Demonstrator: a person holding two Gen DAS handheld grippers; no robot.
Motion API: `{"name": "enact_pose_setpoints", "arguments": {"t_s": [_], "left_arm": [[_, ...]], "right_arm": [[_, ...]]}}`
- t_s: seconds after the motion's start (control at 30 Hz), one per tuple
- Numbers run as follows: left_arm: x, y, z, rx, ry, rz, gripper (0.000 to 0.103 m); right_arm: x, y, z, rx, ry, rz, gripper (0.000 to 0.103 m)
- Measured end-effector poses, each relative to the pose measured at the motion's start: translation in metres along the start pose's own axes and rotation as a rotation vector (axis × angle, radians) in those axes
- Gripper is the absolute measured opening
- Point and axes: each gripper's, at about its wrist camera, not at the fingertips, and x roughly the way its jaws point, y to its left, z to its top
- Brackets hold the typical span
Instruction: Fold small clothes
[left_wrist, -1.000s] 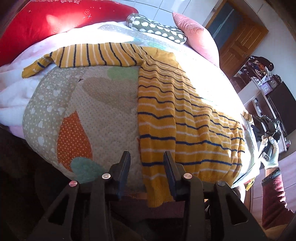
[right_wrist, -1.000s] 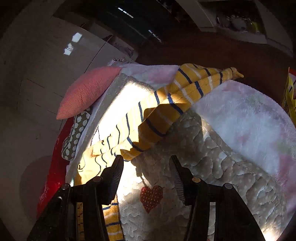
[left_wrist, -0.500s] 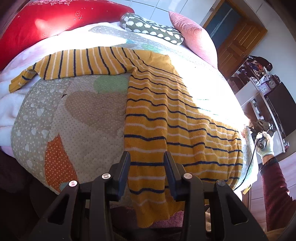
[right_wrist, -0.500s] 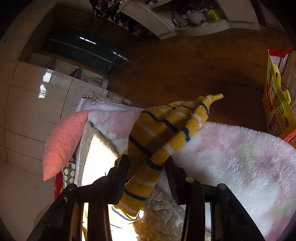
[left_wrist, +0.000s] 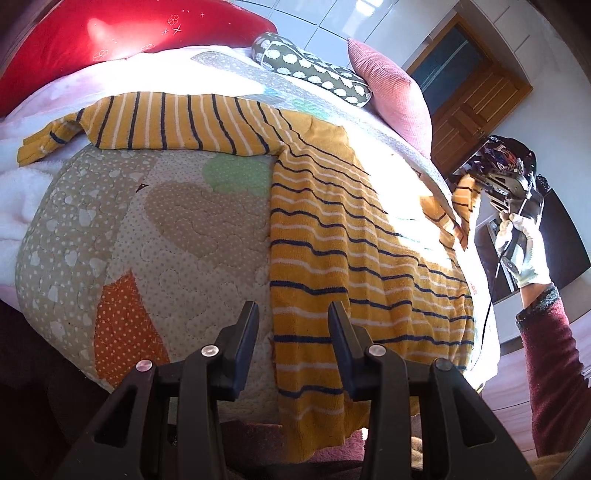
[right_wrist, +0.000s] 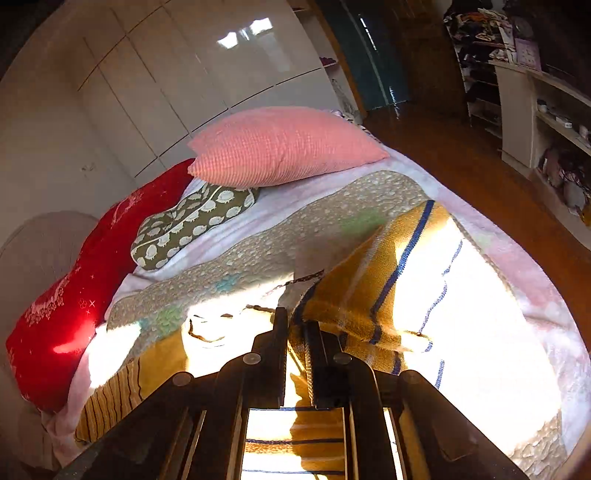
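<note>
A yellow sweater (left_wrist: 351, 240) with navy and white stripes lies flat on a patchwork quilt (left_wrist: 147, 240). One sleeve (left_wrist: 166, 122) is stretched out to the far left. My left gripper (left_wrist: 293, 325) hovers open over the left edge of the hem, and its pads press on nothing. At the far right a gloved hand holds my right gripper (left_wrist: 509, 184), which has the other sleeve (left_wrist: 463, 199) lifted off the bed. In the right wrist view that gripper (right_wrist: 295, 321) is shut on the raised sleeve (right_wrist: 369, 288), whose cloth drapes to the right.
A red pillow (left_wrist: 129, 33), a green patterned cushion (left_wrist: 314, 70) and a pink pillow (left_wrist: 391, 92) line the head of the bed. A wooden door (left_wrist: 476, 107) stands beyond. Wood floor (right_wrist: 461, 155) and shelving (right_wrist: 535, 110) lie past the bed's far side.
My right gripper shut on the sleeve, lifted it and swung over the bed. My left gripper shifted a little along the hem, still open.
</note>
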Motion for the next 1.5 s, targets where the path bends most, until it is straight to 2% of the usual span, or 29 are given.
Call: {"name": "enact_pose_setpoints", "arguments": {"t_s": [0.17,0.27,0.37,0.43,0.47,0.5,0.53,0.57,0.63,0.7,0.8,0.9,0.93,0.97,1.0,1.07,1.13,1.33,1.5], "left_arm": [[-0.006,0.014,-0.002,-0.03,-0.014,0.0,0.039],[-0.008,0.018,-0.003,-0.04,-0.022,0.002,0.039],[-0.01,0.022,-0.004,-0.045,-0.024,0.0,0.039],[-0.012,0.024,-0.004,-0.042,-0.029,0.0,0.039],[-0.012,0.025,-0.004,-0.038,-0.032,0.003,0.04],[-0.013,0.025,-0.004,-0.034,-0.034,0.006,0.04],[-0.012,0.026,-0.003,-0.034,-0.036,0.004,0.041],[-0.011,0.027,-0.003,-0.037,-0.035,-0.001,0.043],[-0.007,0.029,-0.002,-0.044,-0.031,-0.007,0.044],[-0.002,0.029,-0.001,-0.049,-0.024,-0.009,0.045],[0.003,0.029,-0.002,-0.063,-0.009,-0.01,0.045],[0.001,0.026,-0.005,-0.067,-0.001,-0.012,0.045],[-0.001,0.026,-0.005,-0.064,-0.004,-0.006,0.045],[-0.003,0.025,-0.006,-0.062,-0.009,-0.001,0.045],[-0.004,0.026,-0.006,-0.061,-0.013,0.0,0.045],[-0.004,0.028,-0.006,-0.067,-0.014,-0.002,0.045],[-0.004,0.03,-0.006,-0.073,-0.014,-0.004,0.045],[-0.005,0.033,-0.007,-0.079,-0.016,-0.013,0.045],[-0.009,0.036,-0.011,-0.088,-0.023,-0.016,0.045]], "right_arm": [[0.07,0.096,-0.044,-0.156,0.14,0.116,0.009],[0.109,0.14,-0.077,-0.279,0.266,0.193,0.01],[0.124,0.162,-0.101,-0.341,0.363,0.237,0.01],[0.113,0.158,-0.098,-0.319,0.329,0.247,0.015],[0.107,0.15,-0.092,-0.297,0.302,0.229,0.02],[0.1,0.141,-0.082,-0.273,0.265,0.181,0.036],[0.094,0.13,-0.076,-0.269,0.231,0.117,0.046],[0.087,0.118,-0.069,-0.283,0.202,0.036,0.061],[0.085,0.099,-0.06,-0.319,0.214,-0.07,0.063],[0.091,0.085,-0.059,-0.321,0.265,-0.123,0.063],[0.101,0.075,-0.066,-0.347,0.285,-0.163,0.063],[0.112,0.065,-0.064,-0.309,0.254,-0.187,0.063],[0.114,0.059,-0.062,-0.274,0.235,-0.186,0.062],[0.116,0.053,-0.059,-0.234,0.219,-0.167,0.045],[0.118,0.047,-0.057,-0.193,0.219,-0.15,0.009],[0.118,0.044,-0.056,-0.161,0.223,-0.148,0.007],[0.108,0.055,-0.057,-0.198,0.195,-0.141,0.007],[0.086,0.121,-0.069,-0.35,0.179,-0.051,0.007],[0.097,0.173,-0.095,-0.45,0.225,0.027,0.007]]}}
